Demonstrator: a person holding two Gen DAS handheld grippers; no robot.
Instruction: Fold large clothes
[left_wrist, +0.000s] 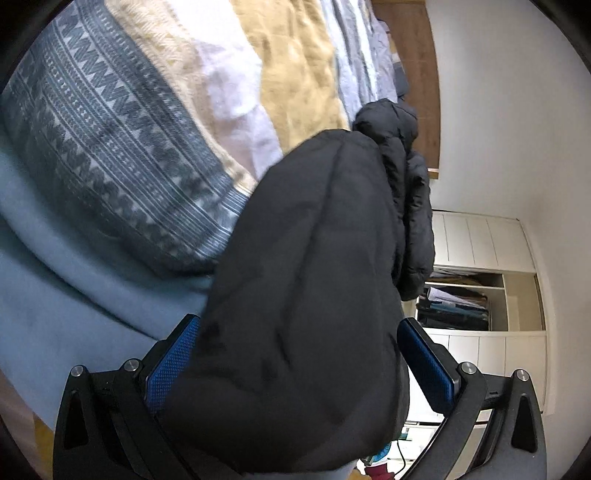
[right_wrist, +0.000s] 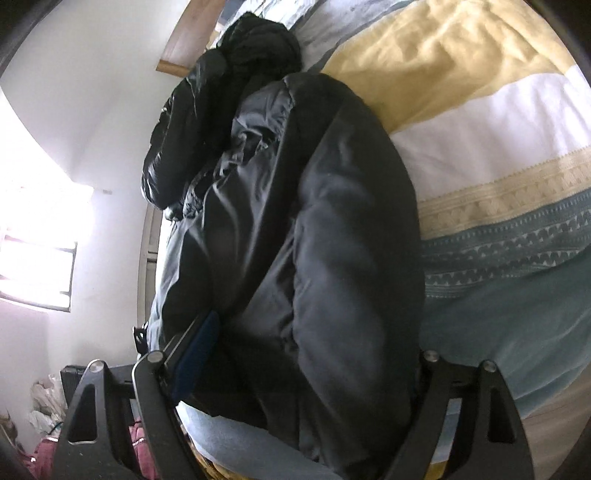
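Note:
A large black puffer jacket lies on the bed in a thick, rounded bundle. In the left wrist view one end of it fills the gap of my left gripper. The jaws stand wide, and most of the right blue pad shows bare beside the cloth. In the right wrist view the jacket runs away from the camera, its shiny lining and hood bunched at the far end. My right gripper is spread wide around the near end. Its left finger lies beside the cloth and the right finger is hidden behind it.
The bed wears a duvet striped yellow, white and patterned blue-grey, over a plain blue sheet. A wooden headboard stands at the far end. White cupboards with an open shelf line the wall. A bright window and pink items on the floor show left.

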